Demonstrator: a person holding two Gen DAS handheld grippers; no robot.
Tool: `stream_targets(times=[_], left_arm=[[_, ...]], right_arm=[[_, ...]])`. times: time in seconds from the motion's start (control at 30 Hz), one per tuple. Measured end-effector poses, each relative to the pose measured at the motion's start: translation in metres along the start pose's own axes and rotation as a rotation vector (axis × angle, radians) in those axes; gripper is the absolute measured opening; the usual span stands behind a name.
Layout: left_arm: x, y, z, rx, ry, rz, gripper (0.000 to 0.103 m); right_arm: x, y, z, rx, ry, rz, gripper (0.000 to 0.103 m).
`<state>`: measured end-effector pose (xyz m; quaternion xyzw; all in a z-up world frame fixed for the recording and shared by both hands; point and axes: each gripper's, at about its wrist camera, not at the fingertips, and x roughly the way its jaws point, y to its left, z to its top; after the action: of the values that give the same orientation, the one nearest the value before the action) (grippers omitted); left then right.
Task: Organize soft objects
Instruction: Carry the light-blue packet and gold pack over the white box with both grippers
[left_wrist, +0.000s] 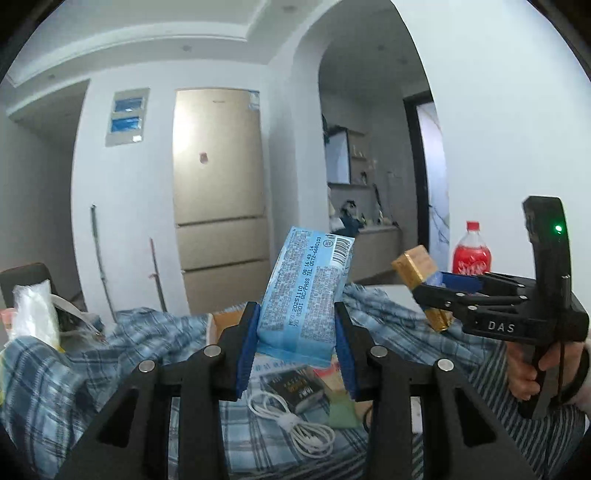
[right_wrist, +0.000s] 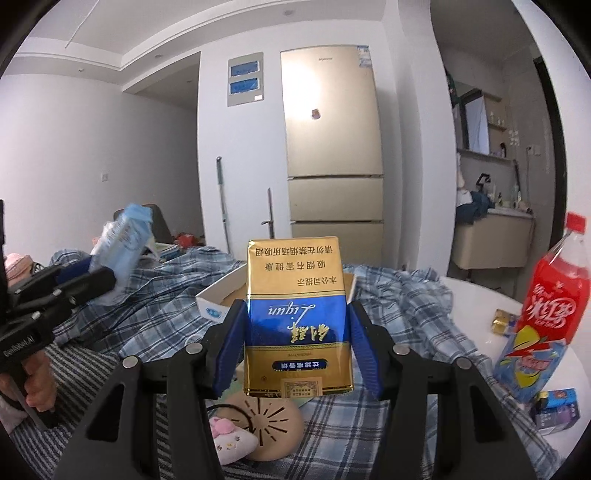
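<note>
Two grippers, each loaded, both held up above a blue plaid cloth (right_wrist: 402, 306) that covers the counter.

Left gripper (left_wrist: 297, 332): jaws narrow, pads pressed on the lower part of a light blue tissue pack (left_wrist: 304, 291). Long axis of the pack runs near upright, top end tilted toward the right in the left wrist view; printed back with barcode faces the camera. From the right wrist view the same pack (right_wrist: 123, 243) shows at left, raised clear of the cloth.

Right gripper (right_wrist: 295, 354): jaws narrow, clamped on the sides of a gold and blue cigarette pack (right_wrist: 297, 317). Long axis upright, front face toward the camera, print upside down. In the left wrist view that pack (left_wrist: 421, 273) leans with its top end up and to the left.

On the cloth below: white coiled cable (left_wrist: 295, 424), dark small box (left_wrist: 295, 387), pink plush toy (right_wrist: 229, 439) touching a tan round pad (right_wrist: 273, 424). Open cardboard box (right_wrist: 221, 295) behind the cigarette pack. Red soda bottle (right_wrist: 546, 310) upright on the bare white counter (right_wrist: 476, 314) toward its right edge.
</note>
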<state>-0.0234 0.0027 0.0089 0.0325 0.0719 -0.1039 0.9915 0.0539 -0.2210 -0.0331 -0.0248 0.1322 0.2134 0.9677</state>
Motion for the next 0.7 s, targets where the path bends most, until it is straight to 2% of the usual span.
stream_targets(times=[0.17, 0.37, 0.5, 0.7], left_arm=[[0.004, 0.004, 0.025, -0.001, -0.004, 0.031, 0.041], [0.017, 0.021, 0.074, -0.086, -0.071, 0.112, 0.041], [0.024, 0.022, 0.105, -0.062, -0.116, 0.134, 0.041], [0.044, 0.032, 0.142, -0.092, -0.135, 0.177, 0.041]], right_arm=[[-0.012, 0.002, 0.020, 0.000, -0.058, -0.023, 0.054], [-0.015, 0.006, 0.061, 0.011, -0.128, -0.051, 0.054], [0.000, 0.008, 0.101, 0.038, -0.167, -0.129, 0.054], [0.019, 0.001, 0.150, 0.126, -0.243, -0.110, 0.054]])
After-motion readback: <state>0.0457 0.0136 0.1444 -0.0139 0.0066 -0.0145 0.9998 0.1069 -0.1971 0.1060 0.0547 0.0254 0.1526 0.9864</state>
